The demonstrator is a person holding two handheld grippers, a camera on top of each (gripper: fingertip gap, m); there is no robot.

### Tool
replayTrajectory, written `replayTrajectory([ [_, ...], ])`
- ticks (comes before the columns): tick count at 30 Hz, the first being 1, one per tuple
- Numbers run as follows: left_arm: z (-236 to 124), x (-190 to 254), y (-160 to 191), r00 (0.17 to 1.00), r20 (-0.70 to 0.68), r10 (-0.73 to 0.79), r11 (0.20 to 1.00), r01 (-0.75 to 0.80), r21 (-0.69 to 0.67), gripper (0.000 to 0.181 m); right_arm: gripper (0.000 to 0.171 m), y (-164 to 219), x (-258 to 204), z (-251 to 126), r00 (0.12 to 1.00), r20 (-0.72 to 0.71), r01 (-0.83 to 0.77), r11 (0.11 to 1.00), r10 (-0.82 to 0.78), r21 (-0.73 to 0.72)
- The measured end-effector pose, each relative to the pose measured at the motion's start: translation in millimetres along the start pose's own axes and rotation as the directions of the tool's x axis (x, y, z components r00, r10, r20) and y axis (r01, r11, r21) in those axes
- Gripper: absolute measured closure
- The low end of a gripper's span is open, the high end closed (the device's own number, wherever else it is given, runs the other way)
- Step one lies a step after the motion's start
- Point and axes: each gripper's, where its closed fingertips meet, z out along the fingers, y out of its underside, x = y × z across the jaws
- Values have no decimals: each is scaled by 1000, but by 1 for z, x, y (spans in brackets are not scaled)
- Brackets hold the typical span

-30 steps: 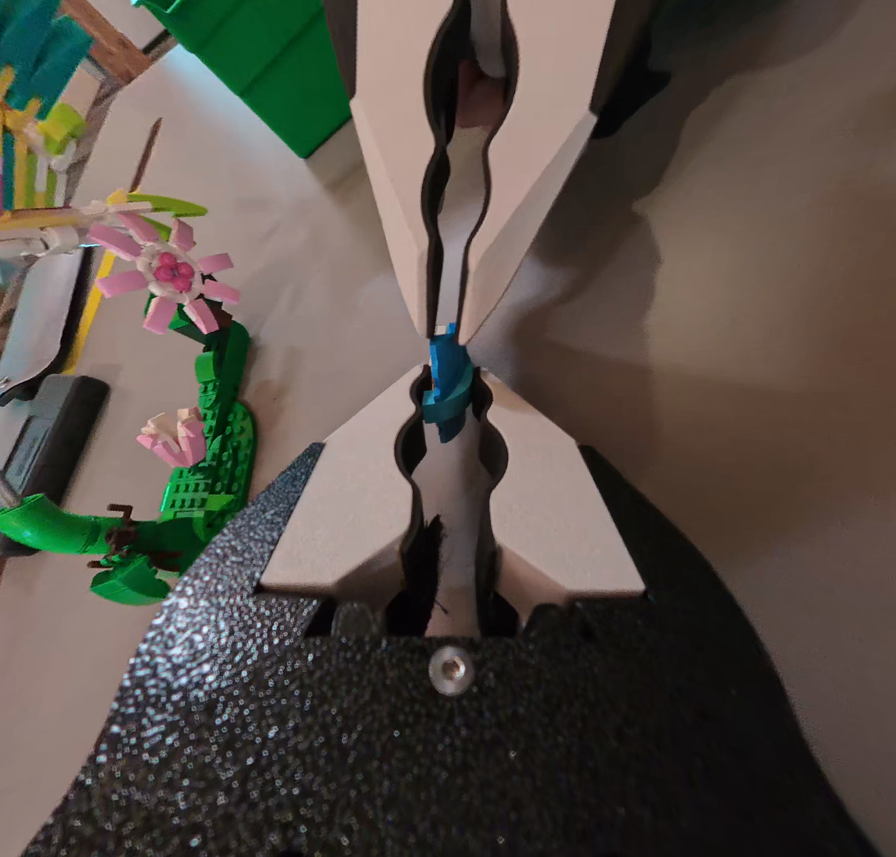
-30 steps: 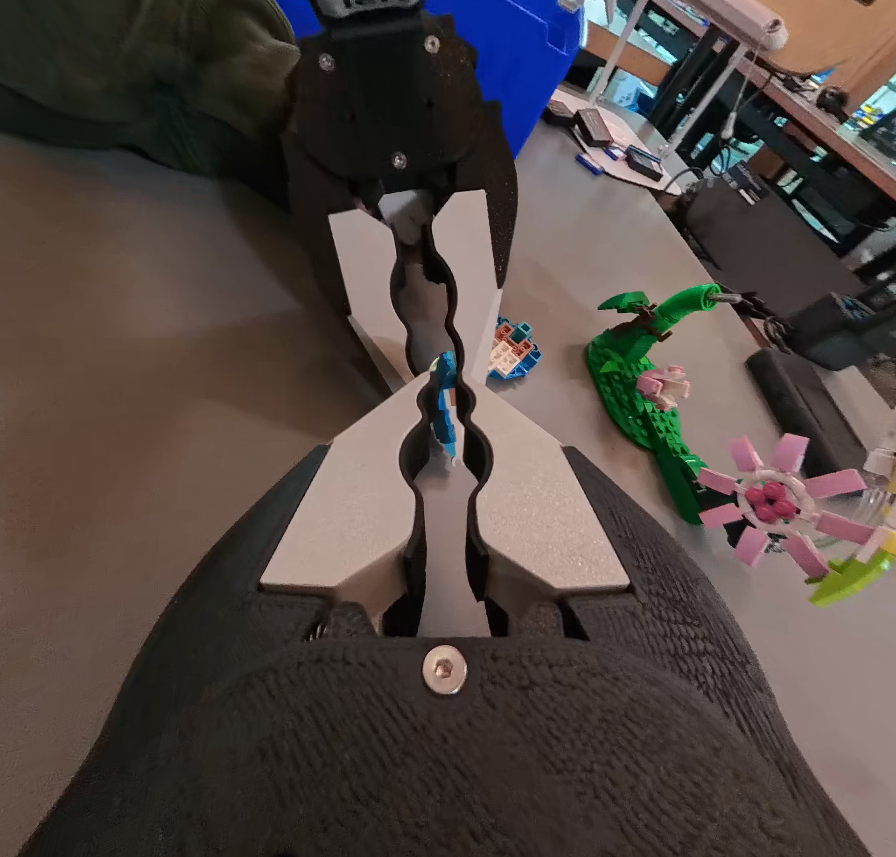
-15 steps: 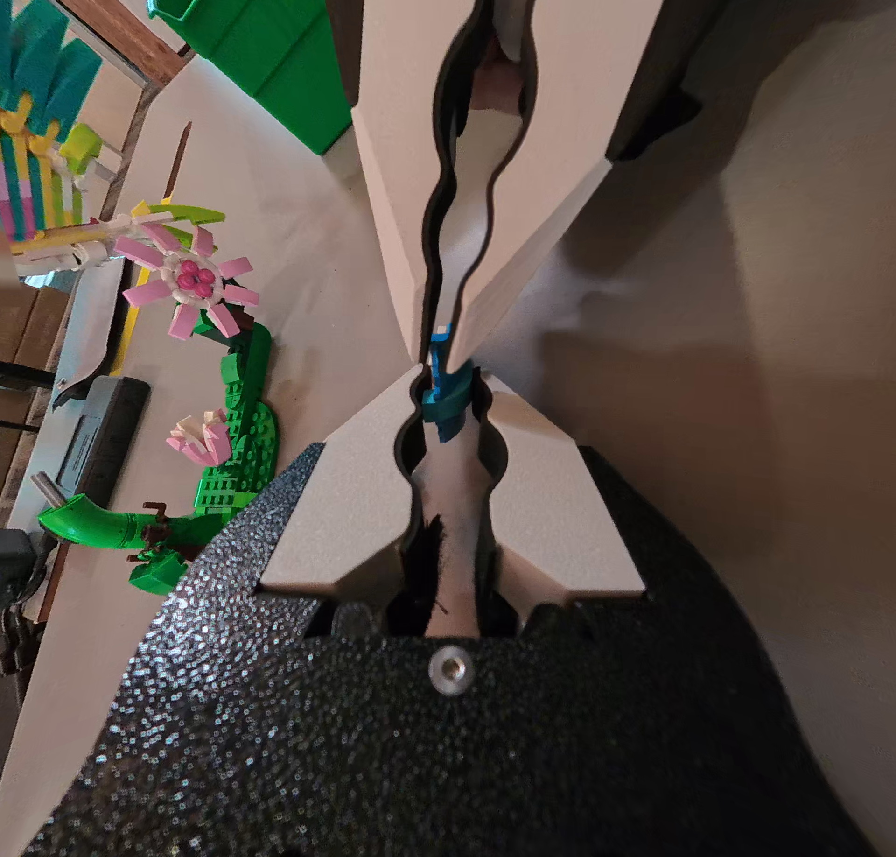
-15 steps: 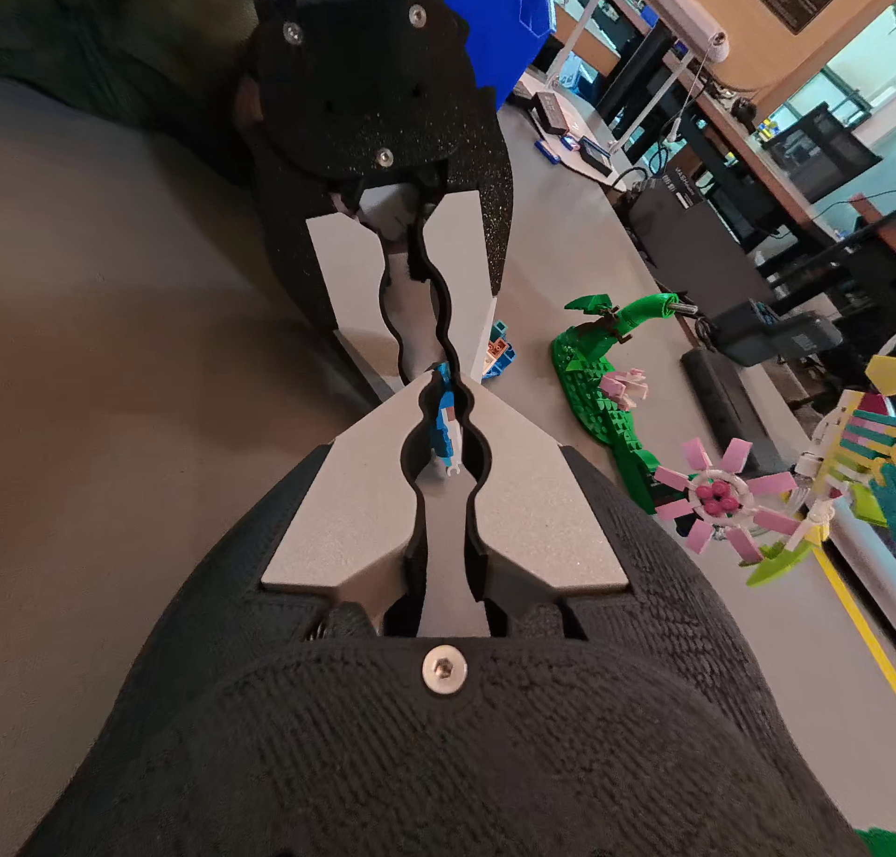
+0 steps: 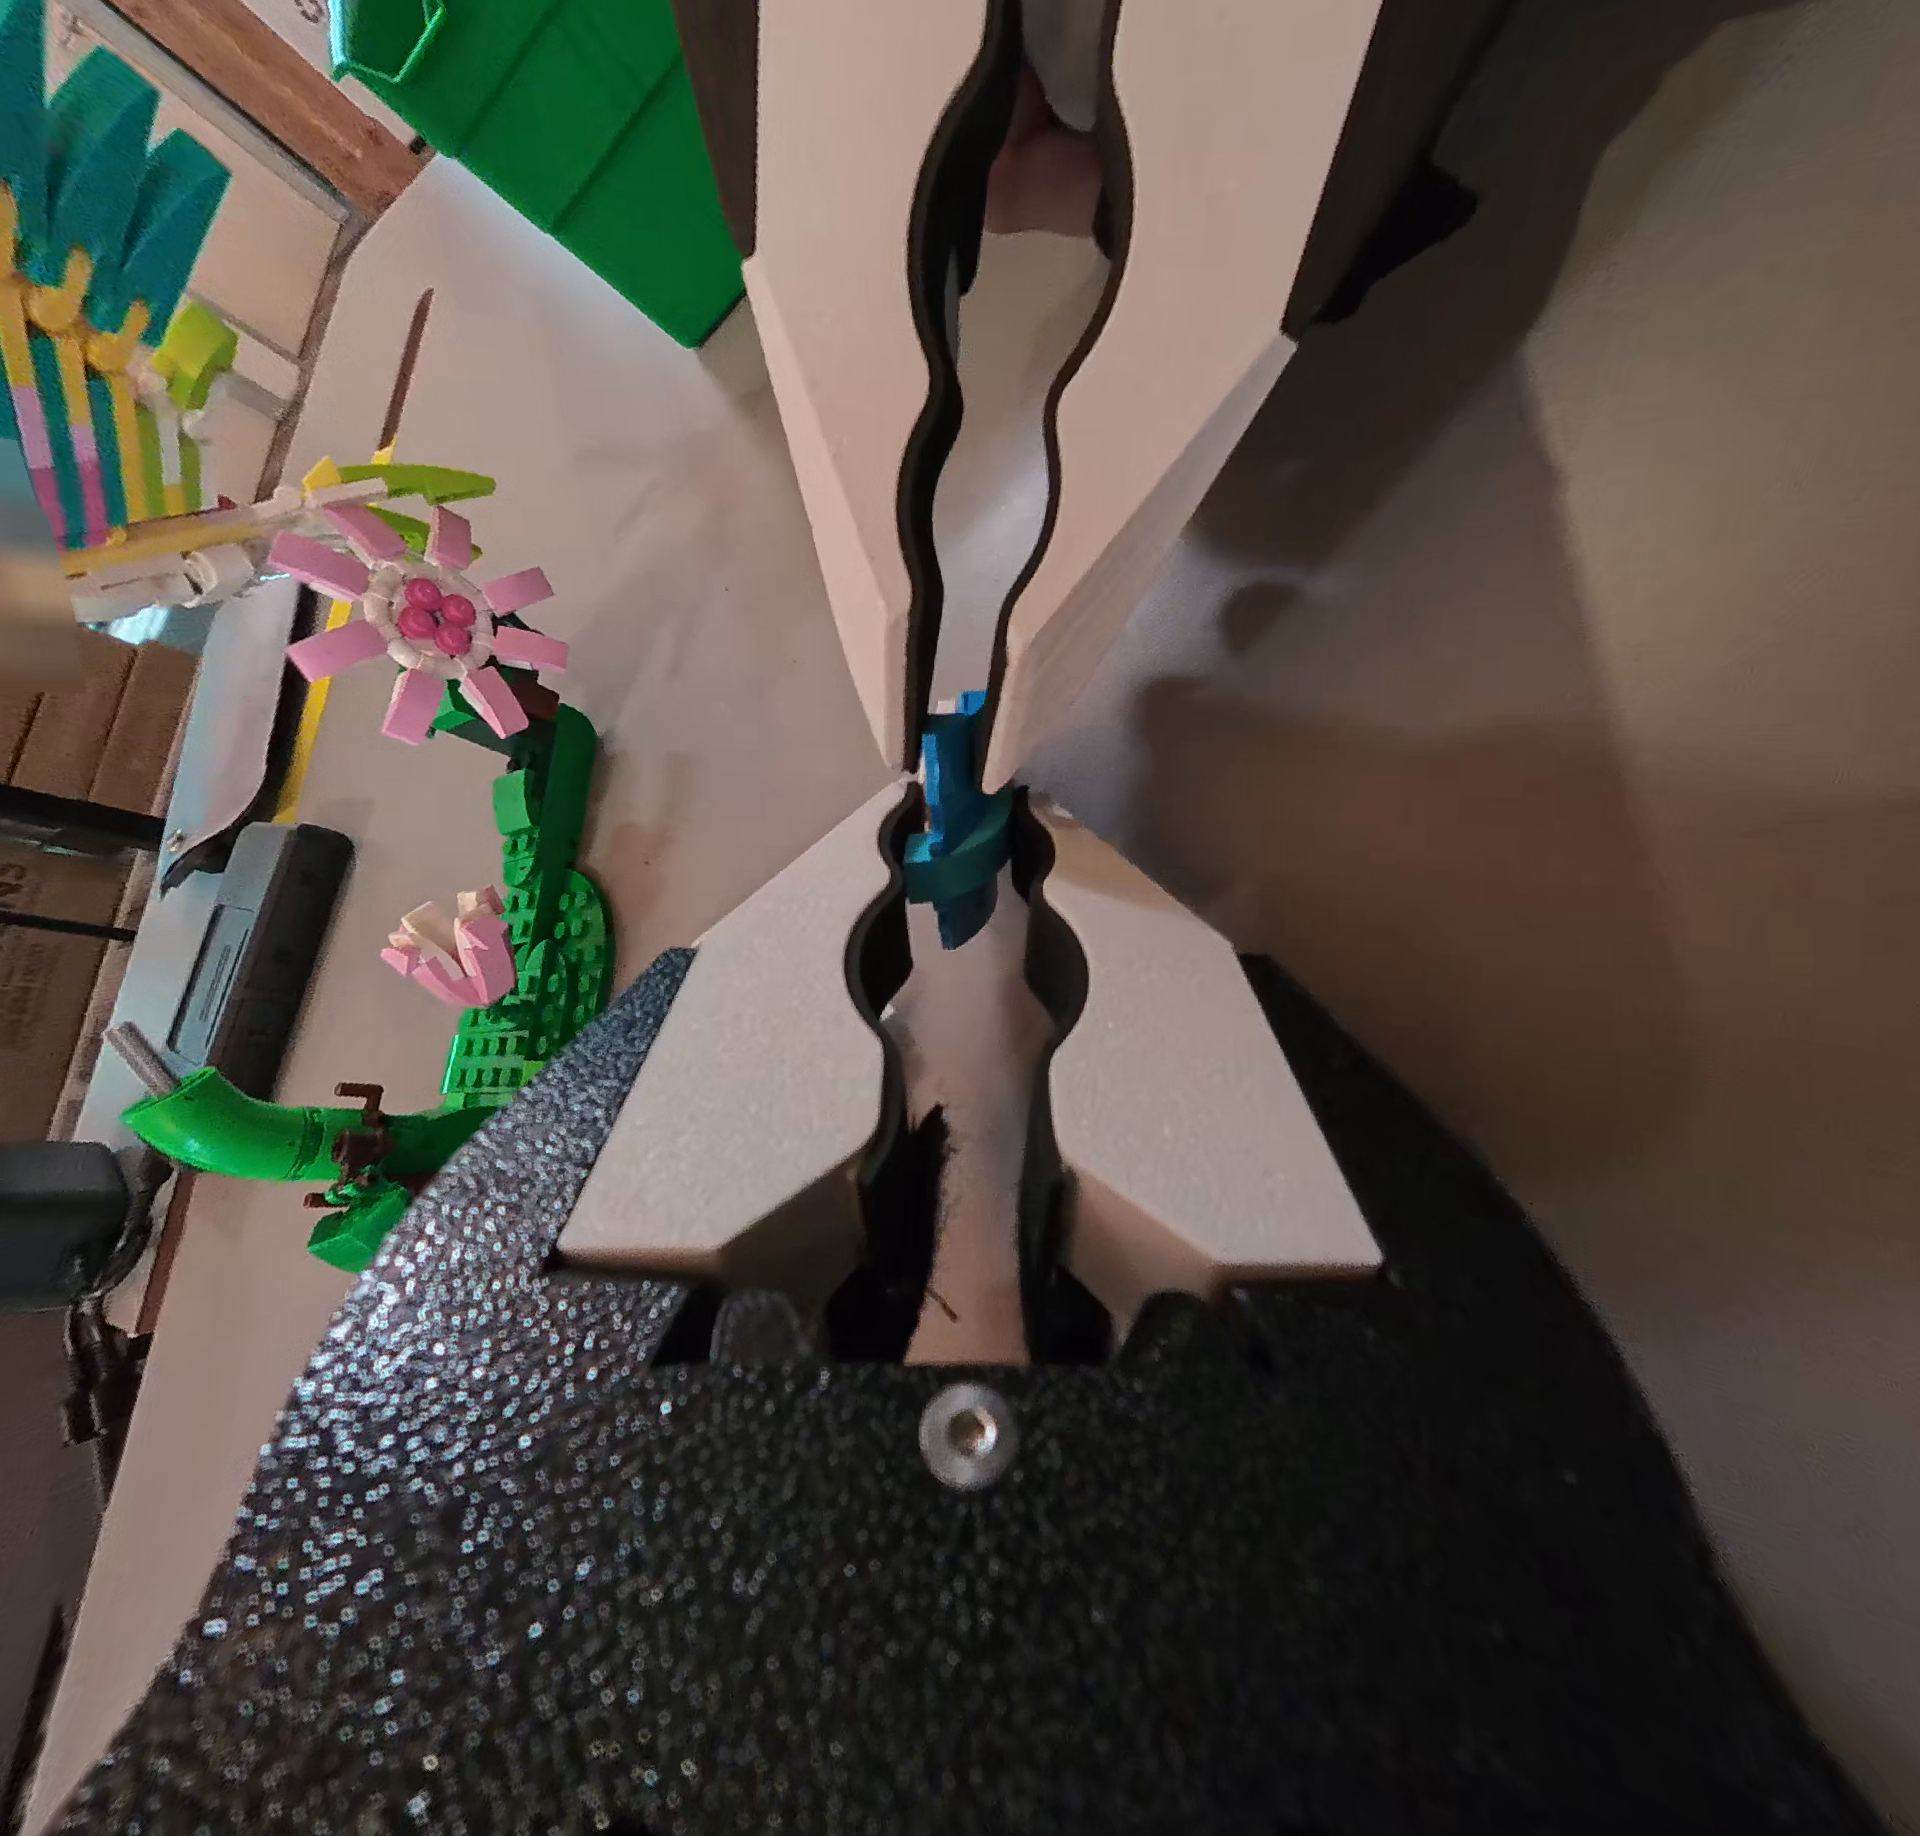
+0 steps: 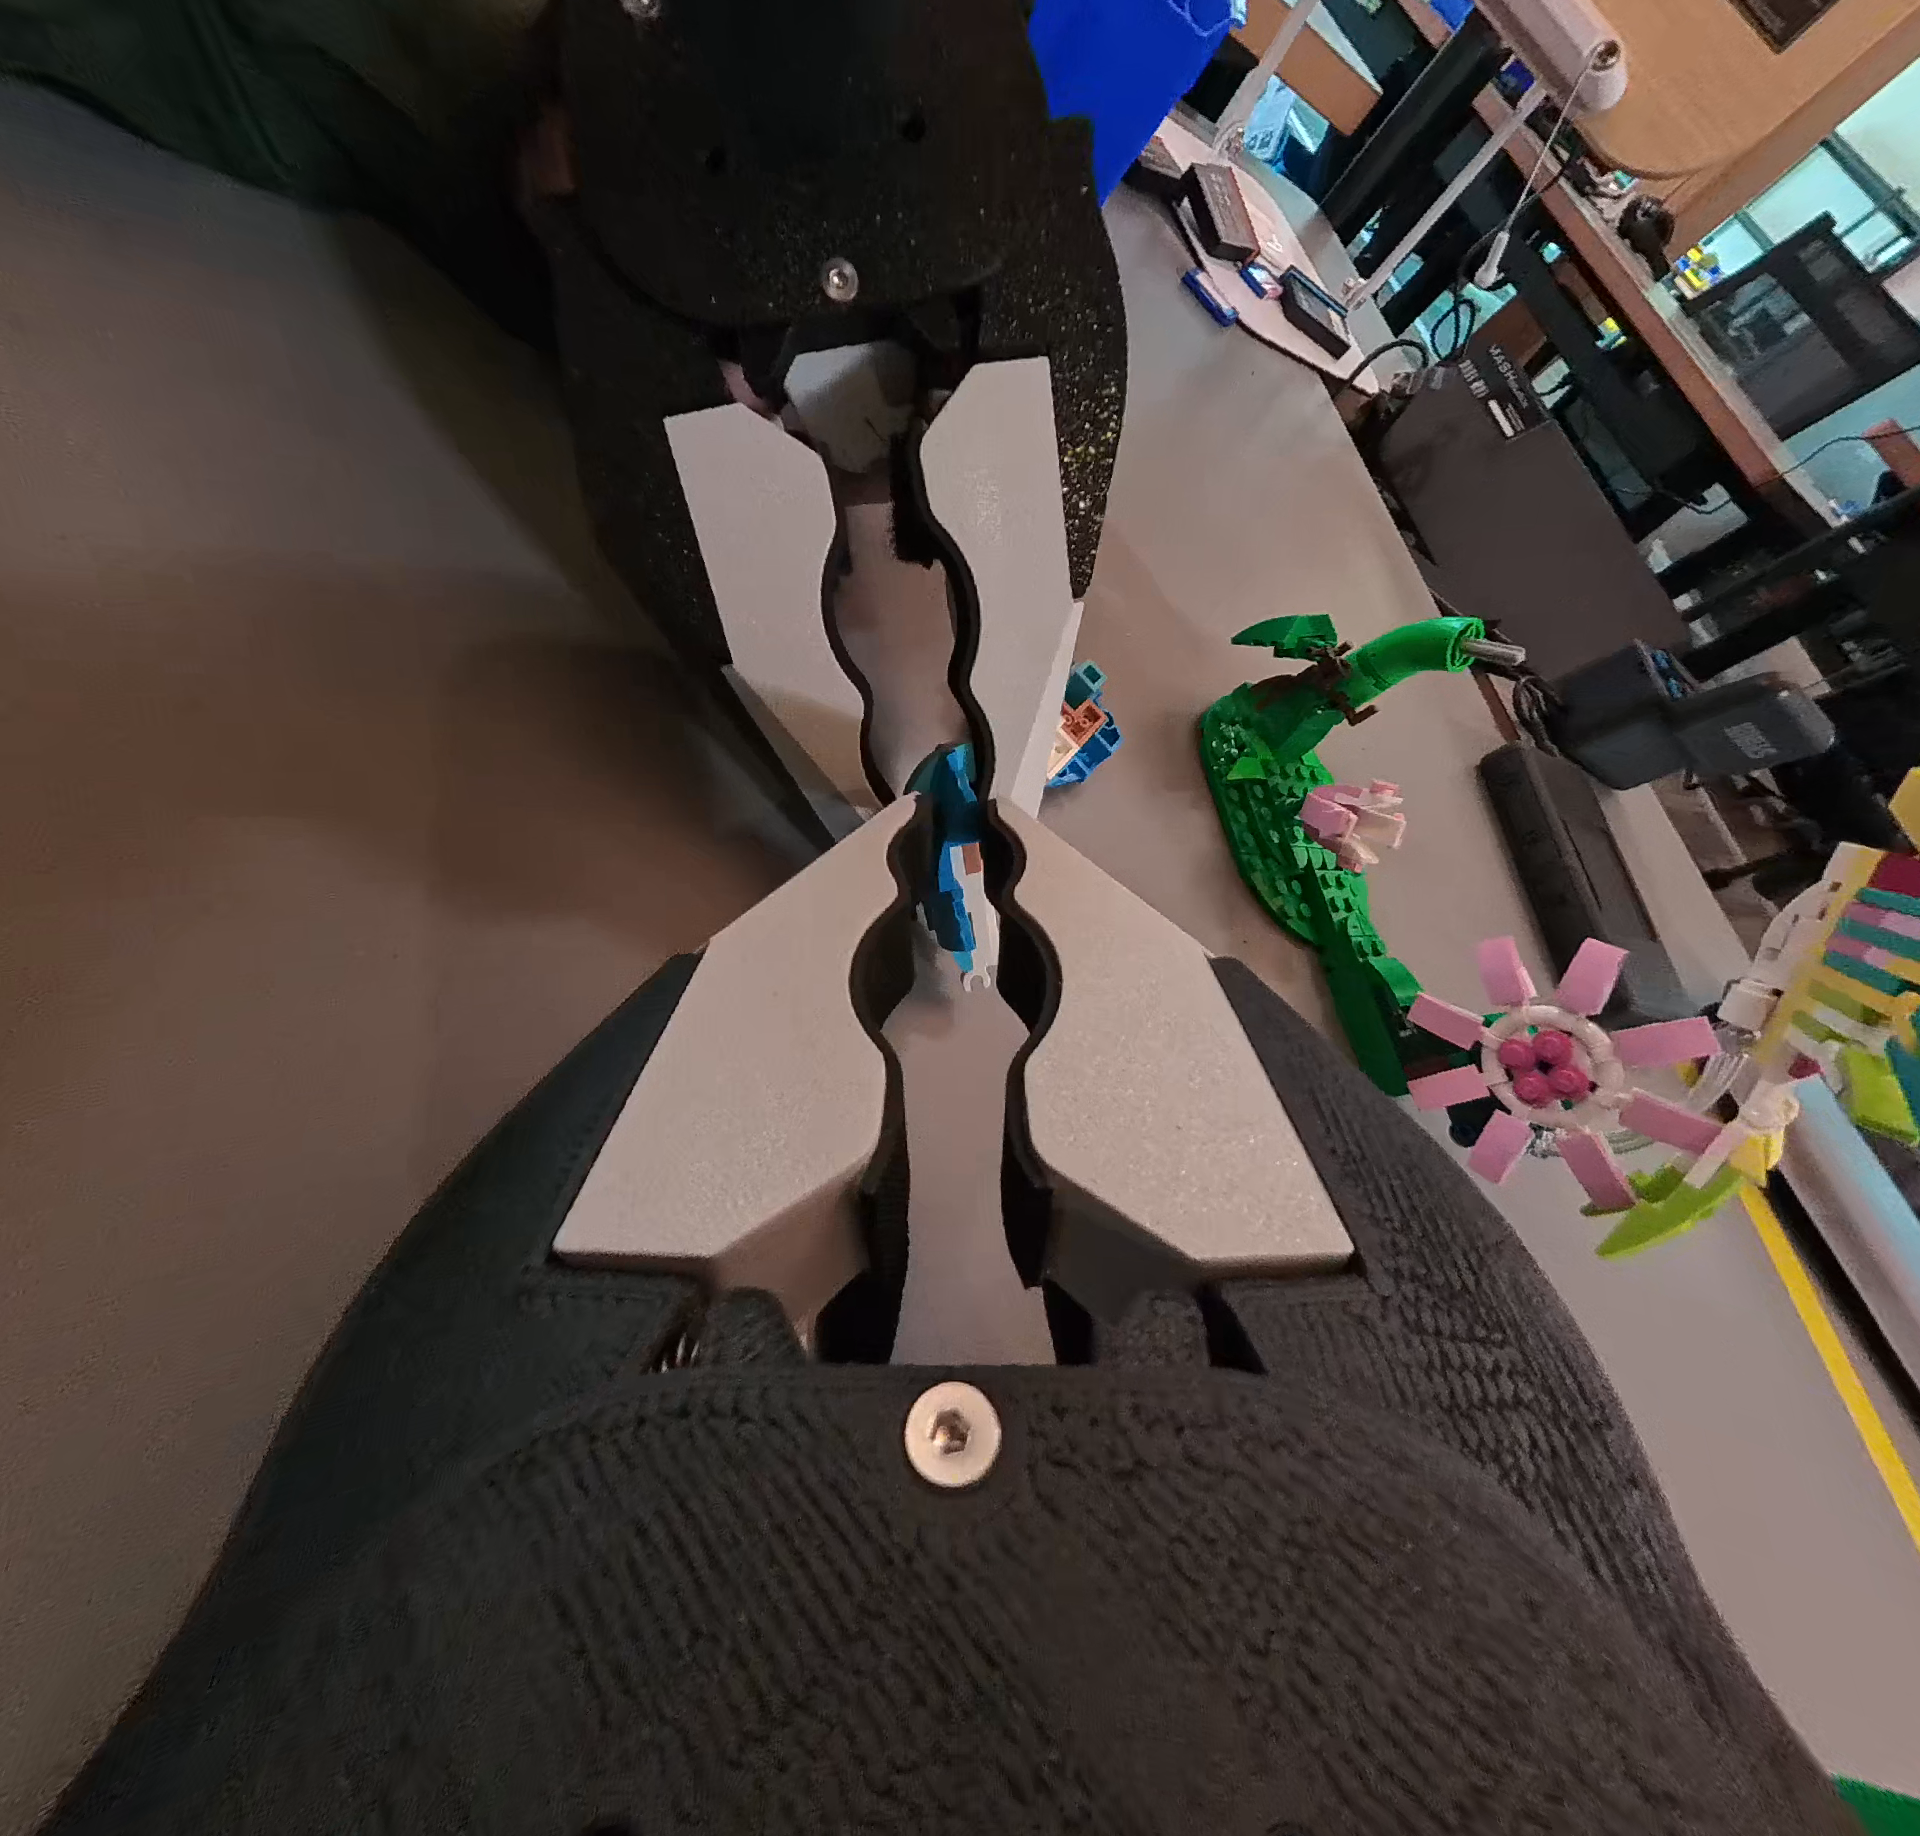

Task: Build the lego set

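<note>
Two tools tip to tip, left tool (image 5: 951, 830) and right tool (image 6: 951, 830) both pinching one blue brick piece (image 5: 954, 841) (above table (image 5: 644, 498))

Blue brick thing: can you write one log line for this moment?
left gripper: shut on blue brick piece | right gripper: shut on same piece | table: green brick stem, pink flower

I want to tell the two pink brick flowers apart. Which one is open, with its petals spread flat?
The pink flower with the magenta centre, at the end of the green stem; its petals radiate outward. The smaller pink bloom midway along stays bunched.
</note>
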Motion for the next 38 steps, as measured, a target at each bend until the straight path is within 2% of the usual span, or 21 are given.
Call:
replayTrajectory([
  [1,0,0,0,1000,4,11,1000,-11,-2,169,164,0,-1,0,1000,1,16,1000,-16,-1],
  [9,2,-2,2,968,108,228,973,-221,-72,169,166,4,-6,0,984,-14,177,984,-177,-13],
  [18,2,-6,4,936,151,317,946,-301,-120,169,166,6,-6,1,966,-45,254,967,-255,-22],
  [23,3,-6,4,944,147,296,953,-282,-110,169,166,6,-5,2,961,-52,269,963,-270,-28],
  [28,4,-4,4,992,81,96,994,-92,-58,169,167,5,-4,1,963,-57,264,964,-265,-25],
  [34,4,-2,2,998,56,41,999,-39,-34,169,167,5,-5,-1,937,-75,341,940,-341,-13],
  [38,3,1,-3,998,-5,-55,998,56,24,169,167,1,-6,-4,913,-93,399,917,-397,2],
])
